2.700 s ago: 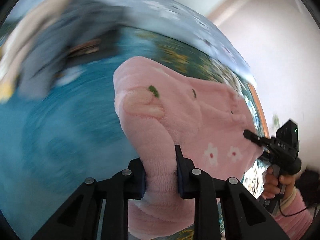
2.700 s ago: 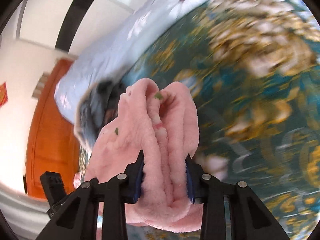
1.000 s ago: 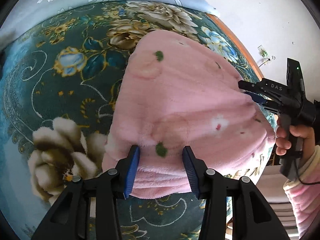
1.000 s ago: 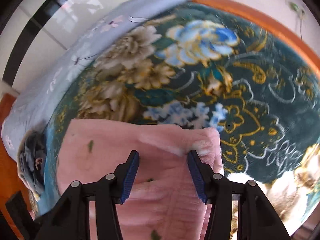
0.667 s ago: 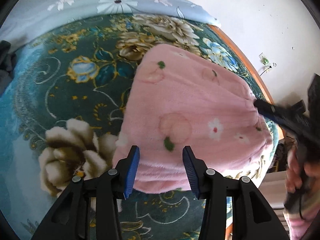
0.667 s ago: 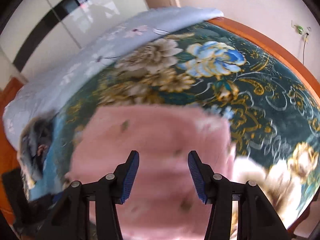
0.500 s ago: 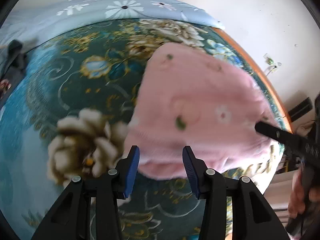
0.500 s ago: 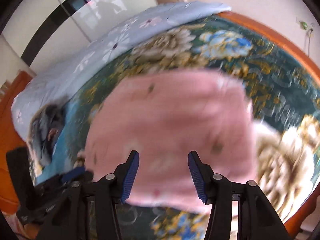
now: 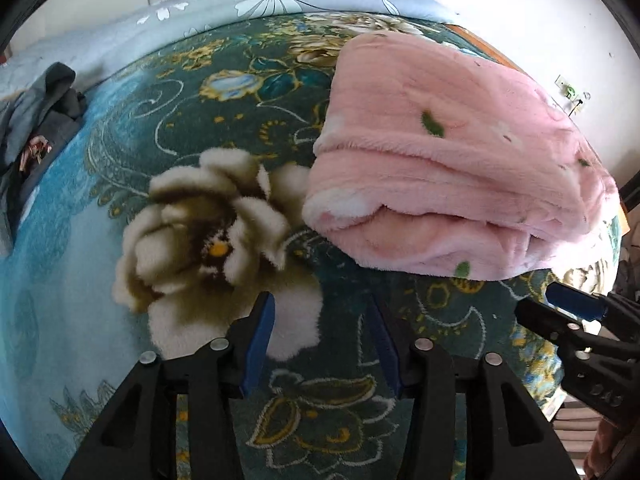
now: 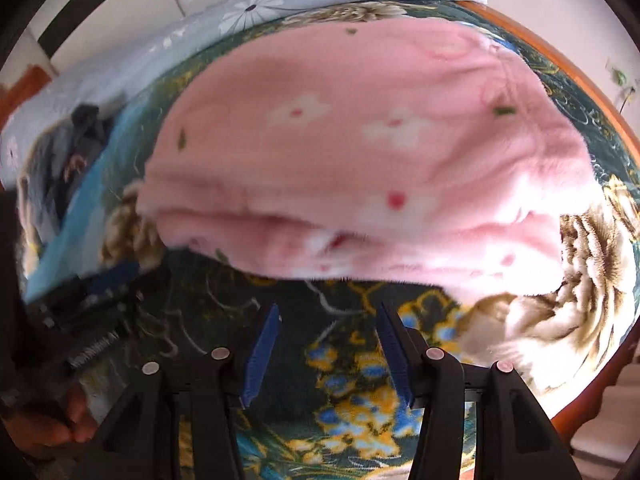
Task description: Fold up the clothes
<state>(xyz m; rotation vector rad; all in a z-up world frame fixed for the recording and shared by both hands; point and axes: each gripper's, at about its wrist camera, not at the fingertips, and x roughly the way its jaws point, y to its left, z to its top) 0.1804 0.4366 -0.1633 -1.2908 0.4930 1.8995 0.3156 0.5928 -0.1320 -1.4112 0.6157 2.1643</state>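
Nearest the left wrist camera, the left hand-held gripper [image 9: 320,336] stands released, its blue pads spread with only the floral blanket [image 9: 224,208] of the bed showing between them. The right hand-held gripper [image 10: 326,344] is likewise released and empty, hovering over the blanket's near edge; in the left view its tip shows low at the right, clear of the cloth.

Just beyond both tools lies the pink fleece garment [image 9: 452,160], resting on the blanket as a thick folded bundle, its layered open edge turned toward the cameras and its far side close to the bed's right edge, where the wooden bed frame [image 10: 560,60] shows. Nothing touches it.

That is the change: 2.7 seconds ago both tools were clamped on bunched pink fleece held up in the air; a second ago the jaws stood apart over the garment as it spread across the bed; now both have drawn back toward the near edge and the bundle sits alone. This fold looks finished, so the garment is probably done or ready for a last tidy.

Farther off, at the bed's far left corner, a heap of grey clothes [image 9: 36,116] lies unfolded beside the pale blue daisy-print sheet [image 9: 280,0], likely next.
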